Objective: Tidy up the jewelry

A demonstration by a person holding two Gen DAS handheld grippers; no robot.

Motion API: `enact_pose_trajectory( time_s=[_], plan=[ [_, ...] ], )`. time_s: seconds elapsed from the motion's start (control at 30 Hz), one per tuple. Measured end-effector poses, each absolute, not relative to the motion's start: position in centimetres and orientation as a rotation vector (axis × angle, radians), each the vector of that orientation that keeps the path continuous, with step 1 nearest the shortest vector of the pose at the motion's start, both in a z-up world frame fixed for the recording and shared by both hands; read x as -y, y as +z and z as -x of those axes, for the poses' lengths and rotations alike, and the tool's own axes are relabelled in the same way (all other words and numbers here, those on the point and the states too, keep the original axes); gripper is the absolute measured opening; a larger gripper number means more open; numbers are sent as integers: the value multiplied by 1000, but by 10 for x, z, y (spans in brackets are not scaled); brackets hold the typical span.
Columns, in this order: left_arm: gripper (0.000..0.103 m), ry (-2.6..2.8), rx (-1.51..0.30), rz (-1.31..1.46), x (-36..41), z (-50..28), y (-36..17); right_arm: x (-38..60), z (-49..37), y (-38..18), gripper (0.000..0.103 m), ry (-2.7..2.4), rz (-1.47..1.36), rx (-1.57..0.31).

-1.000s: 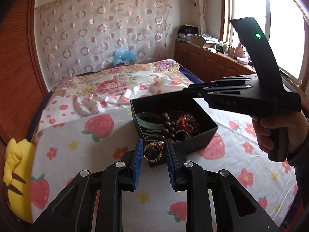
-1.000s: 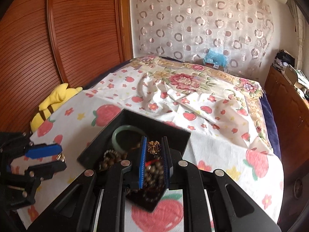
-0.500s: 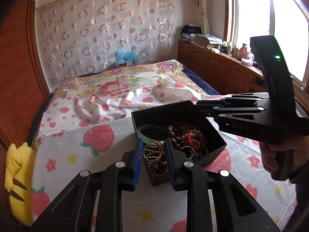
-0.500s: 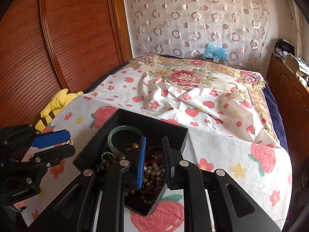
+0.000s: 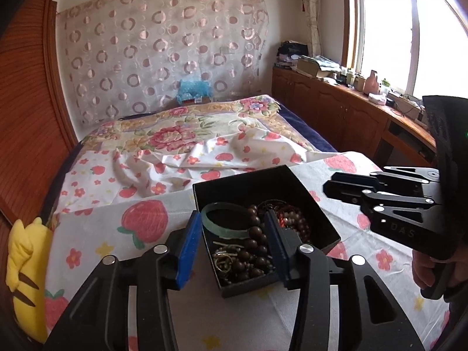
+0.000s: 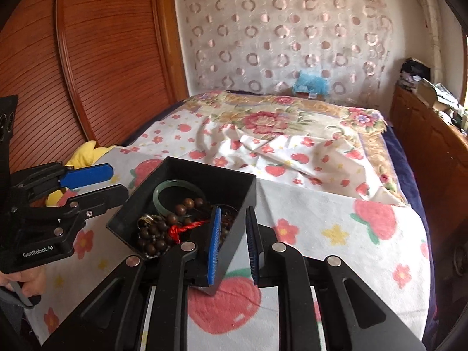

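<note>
Left wrist view: black box [image 5: 307,201] on the strawberry sheet [image 5: 140,228], holding a green bangle [image 5: 225,219], brown beads [image 5: 254,245] and gold rings [image 5: 223,259]. Left gripper [image 5: 234,245] above its near corner, fingers spread wide, nothing held. Right gripper [image 6: 232,241] straddling the box's right wall [image 6: 237,231], fingers parted, not visibly clamped. Probably steadying the box between drops. Best to pinch the wall squarely, keep the box flat, and avoid snagging the red cord [image 6: 184,228].
</note>
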State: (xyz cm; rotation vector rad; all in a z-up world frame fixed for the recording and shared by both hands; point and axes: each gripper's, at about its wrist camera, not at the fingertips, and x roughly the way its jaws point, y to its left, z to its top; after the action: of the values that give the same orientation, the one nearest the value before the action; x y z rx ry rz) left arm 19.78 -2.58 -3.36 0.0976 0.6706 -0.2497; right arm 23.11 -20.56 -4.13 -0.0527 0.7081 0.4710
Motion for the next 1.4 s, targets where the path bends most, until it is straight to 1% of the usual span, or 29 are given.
enact_pose_trajectory(
  time_s=[0.03, 0.1, 0.17, 0.2, 0.23, 0.27, 0.3, 0.37, 0.4, 0.43, 0.47, 0.5, 0.57, 0.6, 0.63, 0.67, 0.7, 0.73, 0.77, 1.03, 1.4],
  plan=[
    [50, -246, -670, -97, 26, -196, -34, 207, -226, -41, 19, 466, 50, -700],
    [65, -241, -661, -93, 23, -190, -34, 210, -217, -39, 19, 463, 44, -686],
    [72, -232, -652, -95, 21, -183, -34, 213, -205, -36, 20, 461, 27, -668],
    [73, -228, -648, -97, 20, -179, -33, 214, -200, -35, 21, 463, 19, -656],
    [74, -223, -644, -97, 19, -176, -33, 215, -196, -34, 30, 458, 13, -648],
    [80, -215, -634, -93, 18, -171, -31, 215, -191, -33, 37, 448, 5, -638],
    [84, -212, -628, -89, 15, -168, -31, 216, -185, -31, 39, 444, -6, -625],
    [86, -202, -612, -81, 12, -160, -27, 217, -177, -29, 41, 442, -12, -613],
    [89, -195, -608, -80, 12, -156, -25, 217, -173, -28, 43, 434, -11, -607],
    [91, -184, -602, -81, 11, -152, -24, 217, -167, -25, 49, 421, -12, -596],
    [93, -178, -594, -84, 10, -148, -22, 219, -163, -23, 59, 412, -17, -586],
    [94, -169, -581, -89, 9, -142, -20, 219, -158, -20, 63, 405, -20, -573],
    [95, -156, -576, -85, 6, -135, -18, 219, -146, -14, 78, 382, -12, -546],
    [95, -152, -577, -75, 4, -130, -18, 219, -139, -11, 82, 365, -2, -530],
    [95, -150, -580, -69, 2, -126, -18, 219, -133, -9, 88, 352, 3, -518],
    [95, -142, -583, -64, 0, -121, -19, 221, -129, -7, 93, 347, 2, -508],
    [95, -132, -582, -60, -2, -116, -19, 222, -125, -4, 95, 341, -1, -497],
    [95, -122, -580, -54, -4, -111, -19, 223, -119, -2, 99, 334, -6, -486],
    [95, -115, -577, -52, -6, -107, -20, 223, -113, -1, 101, 327, -7, -478],
    [95, -86, -574, -31, -14, -82, -18, 225, -87, -2, 101, 302, -30, -470],
    [95, -69, -553, -25, -16, -75, -17, 220, -84, -7, 101, 284, -30, -465]
  ],
)
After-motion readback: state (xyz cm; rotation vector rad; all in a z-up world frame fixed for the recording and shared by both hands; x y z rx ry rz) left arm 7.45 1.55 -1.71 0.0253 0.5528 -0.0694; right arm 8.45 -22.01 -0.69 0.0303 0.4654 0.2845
